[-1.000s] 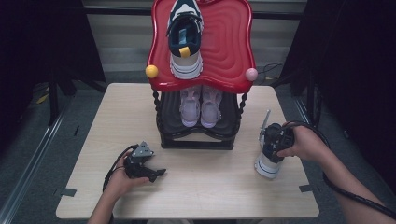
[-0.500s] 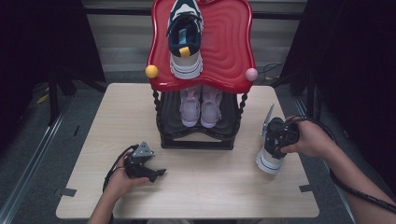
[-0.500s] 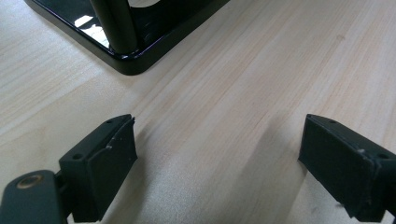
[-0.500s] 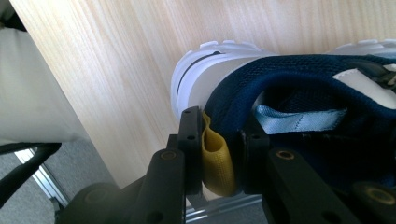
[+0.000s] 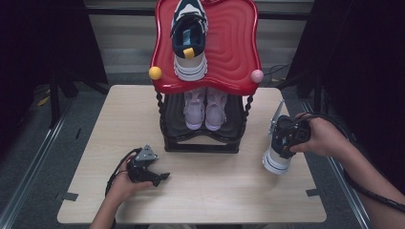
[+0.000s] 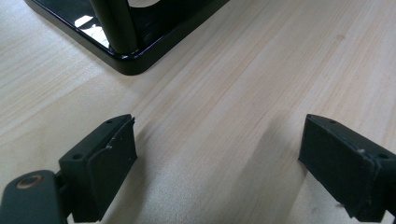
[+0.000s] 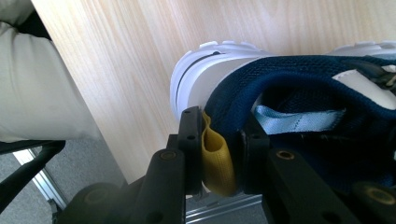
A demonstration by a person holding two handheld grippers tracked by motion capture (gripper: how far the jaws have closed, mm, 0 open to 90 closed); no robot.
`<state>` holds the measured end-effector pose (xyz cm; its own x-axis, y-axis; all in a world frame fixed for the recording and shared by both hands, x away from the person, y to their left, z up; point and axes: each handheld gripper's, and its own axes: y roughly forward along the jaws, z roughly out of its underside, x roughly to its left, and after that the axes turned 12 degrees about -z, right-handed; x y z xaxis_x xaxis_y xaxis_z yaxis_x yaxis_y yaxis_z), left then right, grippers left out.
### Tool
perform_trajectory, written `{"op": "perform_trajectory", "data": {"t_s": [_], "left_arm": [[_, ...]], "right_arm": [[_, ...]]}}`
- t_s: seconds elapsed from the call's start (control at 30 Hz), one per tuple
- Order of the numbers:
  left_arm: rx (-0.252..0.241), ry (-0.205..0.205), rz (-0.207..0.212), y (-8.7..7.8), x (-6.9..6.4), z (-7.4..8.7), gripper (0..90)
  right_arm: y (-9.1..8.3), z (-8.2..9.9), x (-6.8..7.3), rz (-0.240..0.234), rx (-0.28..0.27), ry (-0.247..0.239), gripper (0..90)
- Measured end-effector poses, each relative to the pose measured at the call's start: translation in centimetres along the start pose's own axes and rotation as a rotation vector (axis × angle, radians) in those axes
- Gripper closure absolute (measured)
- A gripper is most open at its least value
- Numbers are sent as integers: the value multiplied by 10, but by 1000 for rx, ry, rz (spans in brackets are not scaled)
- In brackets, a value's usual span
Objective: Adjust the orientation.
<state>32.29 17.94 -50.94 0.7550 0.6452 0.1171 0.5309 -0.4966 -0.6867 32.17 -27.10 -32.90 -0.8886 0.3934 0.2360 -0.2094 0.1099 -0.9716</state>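
Note:
A navy and white sneaker [image 5: 276,161] hangs at the table's right side, with my right gripper [image 5: 285,137] shut on its heel. In the right gripper view the jaws pinch the yellow pull tab [image 7: 215,156] and the navy heel collar of the sneaker [image 7: 299,88], and my right gripper [image 7: 219,128] looks down on the table past the white sole. I cannot tell whether the sneaker touches the table. My left gripper [image 5: 159,177] rests on the table at the front left, and in its own view my left gripper [image 6: 217,144] is open over bare wood.
A two-tier rack stands at the table's middle back. Its red top tray [image 5: 236,57] carries a matching navy sneaker [image 5: 190,40]; a pale lilac pair [image 5: 205,107] sits on the black lower shelf. The rack's black base corner [image 6: 126,60] lies just ahead of the left gripper.
My right hand has risen a little with the sneaker's heel in its grip. The left gripper has stayed where it was.

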Motion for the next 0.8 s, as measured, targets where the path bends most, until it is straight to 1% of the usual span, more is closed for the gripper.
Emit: {"op": "perform_trajectory", "data": {"t_s": [0.13, 0.2, 0.23, 0.27, 0.47, 0.53, 0.57, 0.63, 0.73, 0.8], "left_arm": [[1, 2, 0, 0, 0, 0, 101], [1, 2, 0, 0, 0, 0, 101], [1, 1, 1, 0, 0, 0, 101], [1, 1, 1, 0, 0, 0, 101], [0, 6, 6, 0, 0, 0, 90], [5, 12, 20, 1, 0, -1, 69], [5, 18, 26, 1, 0, -1, 60], [11, 24, 21, 1, -1, -1, 45], [11, 24, 21, 1, -1, -1, 44], [14, 21, 22, 1, -1, -1, 43]], "right_arm": [[-13, -2, 5, 17, 8, 4, 749], [-18, -2, 6, 22, 14, -5, 749], [-21, -3, 7, 25, 11, -5, 749], [-24, -3, 9, 26, 11, 5, 749], [-42, -5, 14, 38, -5, -4, 748], [-50, -5, 18, 40, -12, 0, 748], [-52, -5, 18, 44, -12, -7, 749], [-59, -4, 20, 50, -18, -10, 748], [-69, -5, 22, 68, -20, -15, 748], [-76, -7, 24, 70, -19, -16, 748]]}}
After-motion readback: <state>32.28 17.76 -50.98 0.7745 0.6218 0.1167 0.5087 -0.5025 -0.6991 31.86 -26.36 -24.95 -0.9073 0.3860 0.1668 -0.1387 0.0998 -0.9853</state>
